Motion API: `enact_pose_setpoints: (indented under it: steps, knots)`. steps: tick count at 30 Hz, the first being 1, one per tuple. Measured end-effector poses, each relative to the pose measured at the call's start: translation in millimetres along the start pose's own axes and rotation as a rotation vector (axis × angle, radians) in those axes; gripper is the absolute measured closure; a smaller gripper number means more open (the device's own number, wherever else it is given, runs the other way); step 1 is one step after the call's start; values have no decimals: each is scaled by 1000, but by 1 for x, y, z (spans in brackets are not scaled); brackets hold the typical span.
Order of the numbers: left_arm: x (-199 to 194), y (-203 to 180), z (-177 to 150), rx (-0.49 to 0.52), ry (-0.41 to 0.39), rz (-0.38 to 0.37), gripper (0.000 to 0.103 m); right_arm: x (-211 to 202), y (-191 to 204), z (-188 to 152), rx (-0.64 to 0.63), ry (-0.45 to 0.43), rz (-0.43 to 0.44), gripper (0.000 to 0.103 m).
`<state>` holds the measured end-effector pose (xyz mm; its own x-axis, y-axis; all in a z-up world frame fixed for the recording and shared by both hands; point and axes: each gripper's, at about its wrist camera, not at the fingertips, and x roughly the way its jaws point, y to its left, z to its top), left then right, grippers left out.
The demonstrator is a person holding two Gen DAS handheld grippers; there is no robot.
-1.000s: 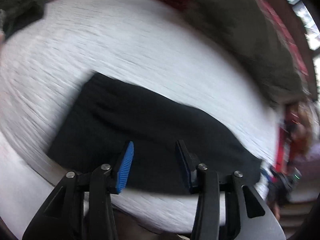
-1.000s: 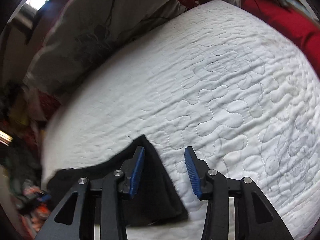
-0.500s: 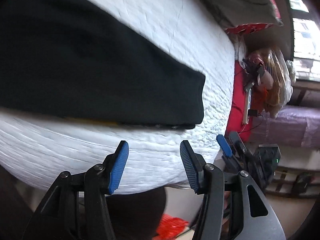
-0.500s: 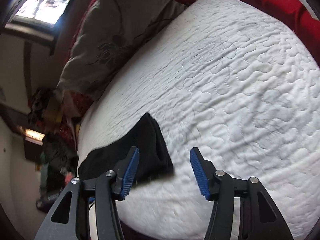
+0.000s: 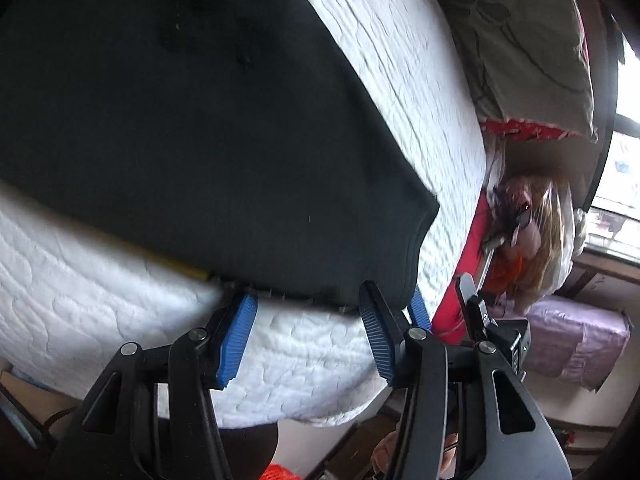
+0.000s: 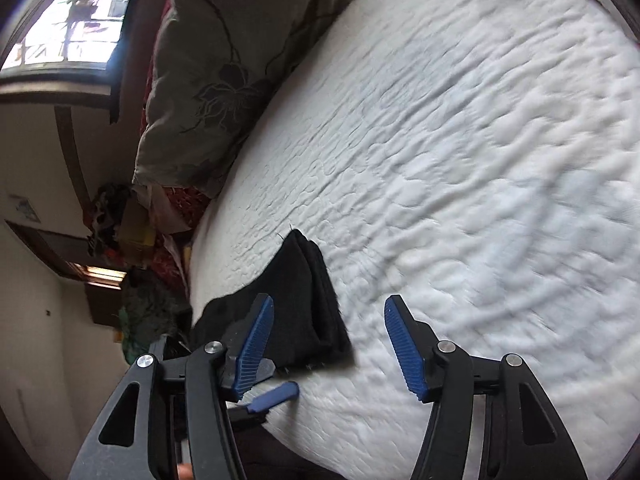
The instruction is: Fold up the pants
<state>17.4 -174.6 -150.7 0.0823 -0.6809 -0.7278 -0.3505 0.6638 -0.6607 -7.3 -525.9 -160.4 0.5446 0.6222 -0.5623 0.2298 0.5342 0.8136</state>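
Black pants [image 5: 192, 128] lie folded on the white quilt [image 6: 460, 140] near its edge. Left gripper [image 5: 304, 340] spread, empty, at the hem. Right gripper [image 6: 328, 344] spread beside the fold, jaws just opening, nothing pinched.

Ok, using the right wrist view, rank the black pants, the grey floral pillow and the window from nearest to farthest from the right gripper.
From the right gripper:
1. black pants, folded, just ahead by the left finger.
2. grey floral pillow, farther up on the left.
3. window, top left corner, beyond the pillow.
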Motion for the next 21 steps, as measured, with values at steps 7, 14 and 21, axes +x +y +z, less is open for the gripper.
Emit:
enact_pose_setpoints:
  steps: [7, 14, 21]
  knots:
    - [13, -6, 12, -4, -14, -18, 52, 47, 5, 16, 41, 96, 59, 43]
    - [10, -7, 24, -13, -13, -61, 59, 64, 11, 27, 60, 144, 111, 43]
    - [10, 4, 19, -23, 7, -49, 82, 78, 23, 29, 59, 152, 47, 48]
